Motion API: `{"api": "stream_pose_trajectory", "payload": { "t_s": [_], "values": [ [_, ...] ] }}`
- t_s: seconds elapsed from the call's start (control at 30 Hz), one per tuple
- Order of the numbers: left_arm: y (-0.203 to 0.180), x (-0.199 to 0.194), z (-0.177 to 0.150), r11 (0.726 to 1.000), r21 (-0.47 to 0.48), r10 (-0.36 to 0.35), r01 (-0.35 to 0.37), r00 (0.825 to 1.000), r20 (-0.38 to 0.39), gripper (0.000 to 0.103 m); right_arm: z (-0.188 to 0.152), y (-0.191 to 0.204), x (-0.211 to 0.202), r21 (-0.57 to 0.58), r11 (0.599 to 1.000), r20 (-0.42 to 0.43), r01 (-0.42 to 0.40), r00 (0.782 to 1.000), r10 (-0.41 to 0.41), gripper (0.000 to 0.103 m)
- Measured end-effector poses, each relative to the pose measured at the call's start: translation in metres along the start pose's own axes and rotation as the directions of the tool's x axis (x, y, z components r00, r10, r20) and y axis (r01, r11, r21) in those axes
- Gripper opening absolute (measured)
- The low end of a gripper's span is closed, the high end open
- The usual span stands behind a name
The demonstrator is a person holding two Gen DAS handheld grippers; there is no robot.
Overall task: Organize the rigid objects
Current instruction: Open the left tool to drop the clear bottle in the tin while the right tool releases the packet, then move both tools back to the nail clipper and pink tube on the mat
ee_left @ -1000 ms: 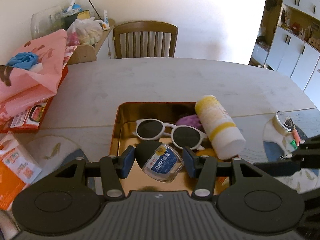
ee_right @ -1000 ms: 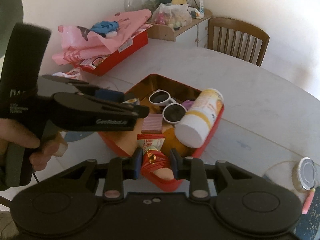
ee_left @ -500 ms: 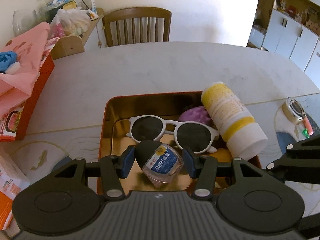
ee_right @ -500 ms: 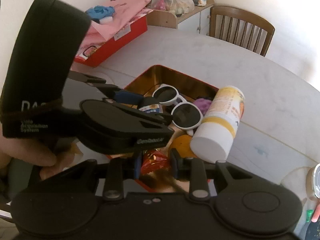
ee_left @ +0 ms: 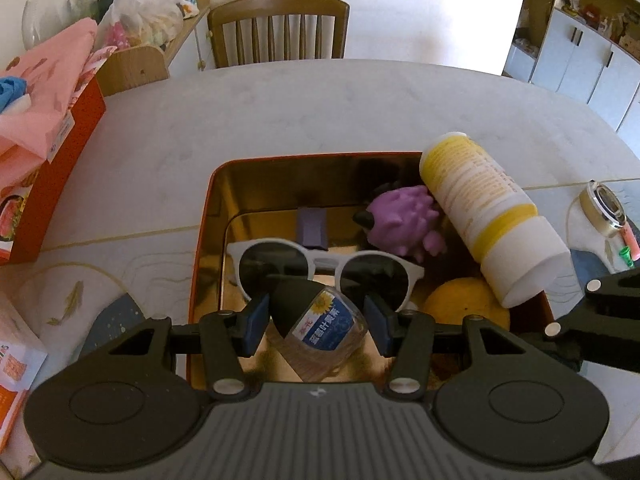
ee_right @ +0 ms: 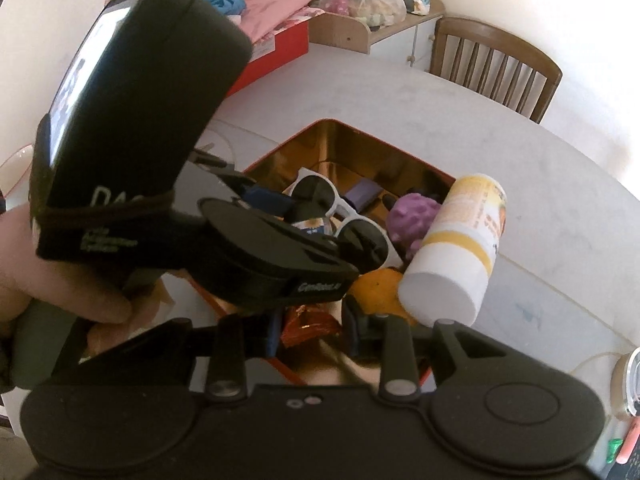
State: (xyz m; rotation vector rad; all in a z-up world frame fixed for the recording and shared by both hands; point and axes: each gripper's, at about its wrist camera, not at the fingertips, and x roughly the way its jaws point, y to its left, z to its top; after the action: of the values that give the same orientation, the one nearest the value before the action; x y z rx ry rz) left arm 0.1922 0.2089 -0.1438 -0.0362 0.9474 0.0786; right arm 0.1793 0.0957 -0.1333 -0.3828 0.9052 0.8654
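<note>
My left gripper (ee_left: 316, 326) is shut on a small clear bottle with a black cap and blue label (ee_left: 318, 330), held just above the near end of the red tin (ee_left: 202, 216). In the tin lie white sunglasses (ee_left: 326, 266), a purple spiky toy (ee_left: 402, 220), a small purple block (ee_left: 312, 226), an orange ball (ee_left: 466, 306) and a leaning white-and-yellow bottle (ee_left: 486, 216). My right gripper (ee_right: 312, 326) is shut on an orange-red snack packet (ee_right: 310, 326) over the tin's near corner (ee_right: 264, 354). The left gripper's body (ee_right: 248, 248) hides much of the tin's left side.
A red box under pink cloth (ee_left: 44, 120) stands at the left. A wooden chair (ee_left: 280, 28) is at the table's far side. A small round tin (ee_left: 604, 208) and pens lie at the right. Orange packets (ee_left: 16, 364) lie at the near left.
Both grippers have moved forward and down over the tin with their loads. The purple toy and purple block have come into view. The left gripper now hides more of the right wrist view.
</note>
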Motion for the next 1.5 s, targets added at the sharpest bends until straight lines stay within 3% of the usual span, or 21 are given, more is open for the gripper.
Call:
{"api": "stream_pose_trajectory", "payload": {
  "t_s": [0.5, 0.67, 0.83, 1.03, 1.4, 1.5],
  "values": [
    [-0.005, -0.015, -0.006, 1.000, 0.011, -0.013, 0.012, 1.000, 0.024, 0.054, -0.003, -0.007, -0.012, 0.046, 0.999, 0.011, -0.012, 1.000, 0.012, 0.037],
    [-0.005, -0.030, -0.008, 1.000, -0.010, -0.012, 0.013, 0.999, 0.048, 0.054, -0.007, -0.009, -0.027, 0.071, 0.997, 0.039, -0.022, 0.999, 0.019, 0.041],
    [-0.004, -0.045, -0.011, 0.999, -0.037, -0.020, 0.023, 0.997, 0.070, 0.062, -0.013, -0.015, -0.044, 0.102, 0.994, 0.072, -0.027, 0.997, 0.020, 0.047],
    [-0.010, -0.065, -0.015, 0.999, -0.044, -0.017, 0.022, 0.995, 0.100, 0.062, -0.023, -0.026, -0.065, 0.145, 0.989, 0.106, -0.035, 0.994, 0.020, 0.053],
    [-0.045, -0.095, -0.012, 0.998, -0.033, -0.050, 0.056, 0.986, 0.161, 0.066, -0.043, -0.053, -0.106, 0.204, 0.979, 0.161, -0.019, 0.987, -0.014, 0.068],
    [-0.058, -0.101, -0.009, 0.997, -0.033, -0.063, 0.069, 0.982, 0.180, 0.073, -0.051, -0.062, -0.117, 0.219, 0.976, 0.176, -0.006, 0.984, -0.033, 0.071]
  ]
}}
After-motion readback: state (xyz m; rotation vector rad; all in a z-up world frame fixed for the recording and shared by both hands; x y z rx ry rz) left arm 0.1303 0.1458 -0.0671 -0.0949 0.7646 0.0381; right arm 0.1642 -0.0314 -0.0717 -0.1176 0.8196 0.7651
